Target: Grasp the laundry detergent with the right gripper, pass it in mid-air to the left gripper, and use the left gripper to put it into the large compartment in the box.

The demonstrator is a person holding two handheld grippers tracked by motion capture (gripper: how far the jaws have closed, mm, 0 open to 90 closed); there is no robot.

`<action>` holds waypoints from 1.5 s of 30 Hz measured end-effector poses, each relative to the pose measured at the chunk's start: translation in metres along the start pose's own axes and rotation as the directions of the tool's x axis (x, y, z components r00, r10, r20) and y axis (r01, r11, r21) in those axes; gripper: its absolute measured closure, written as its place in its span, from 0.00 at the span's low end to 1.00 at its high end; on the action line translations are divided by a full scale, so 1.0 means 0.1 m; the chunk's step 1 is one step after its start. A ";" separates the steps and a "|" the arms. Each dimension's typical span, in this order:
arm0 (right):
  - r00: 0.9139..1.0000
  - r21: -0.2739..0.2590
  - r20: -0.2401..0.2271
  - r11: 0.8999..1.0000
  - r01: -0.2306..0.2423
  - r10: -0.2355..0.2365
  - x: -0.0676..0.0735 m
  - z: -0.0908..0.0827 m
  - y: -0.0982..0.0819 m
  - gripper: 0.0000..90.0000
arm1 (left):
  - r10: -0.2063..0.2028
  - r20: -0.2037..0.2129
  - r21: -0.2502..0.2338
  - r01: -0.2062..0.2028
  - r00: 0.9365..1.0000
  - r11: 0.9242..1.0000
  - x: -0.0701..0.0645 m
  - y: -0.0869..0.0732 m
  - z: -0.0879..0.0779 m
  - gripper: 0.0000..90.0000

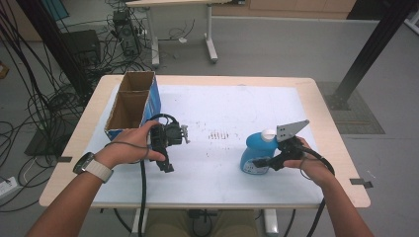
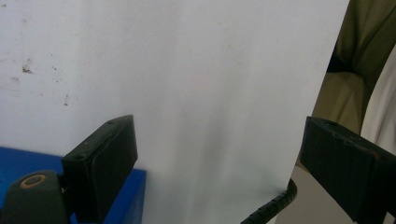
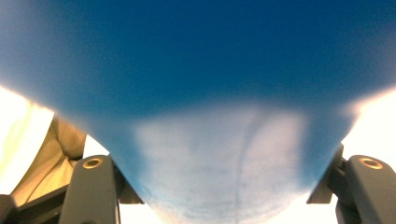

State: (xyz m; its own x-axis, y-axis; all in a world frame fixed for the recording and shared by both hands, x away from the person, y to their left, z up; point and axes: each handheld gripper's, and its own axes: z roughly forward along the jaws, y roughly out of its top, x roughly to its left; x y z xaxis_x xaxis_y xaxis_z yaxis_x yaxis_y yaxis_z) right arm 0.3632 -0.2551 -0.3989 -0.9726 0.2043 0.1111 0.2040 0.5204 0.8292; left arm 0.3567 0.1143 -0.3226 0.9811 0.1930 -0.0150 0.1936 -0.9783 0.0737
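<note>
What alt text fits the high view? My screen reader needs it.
The right gripper closes on a blue bottle with a white cap on a white-topped table. The left gripper hovers open beside a cardboard box.

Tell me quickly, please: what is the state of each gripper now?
Left gripper: open, holding nothing, over the white table cover.
Right gripper: jaws on both sides of the blue bottle; a firm grip cannot be told.

Open cardboard box [image 1: 132,105] on white table [image 1: 227,108], far left, empty inside
</note>
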 end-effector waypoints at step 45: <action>1.000 -0.047 0.003 0.999 0.025 -0.025 0.00 0.01 -0.05 0.45 | 0.000 0.006 0.000 0.000 1.000 1.000 0.00 0.00 0.02 0.13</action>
State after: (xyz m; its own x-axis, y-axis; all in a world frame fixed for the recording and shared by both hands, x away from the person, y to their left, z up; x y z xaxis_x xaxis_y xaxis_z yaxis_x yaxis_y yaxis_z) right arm 0.3618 -0.2568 -0.4038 -0.9769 0.1940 0.0891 0.1745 0.4854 0.8567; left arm 0.3567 0.1142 -0.3242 0.9811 0.1925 -0.0213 0.1936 -0.9783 0.0737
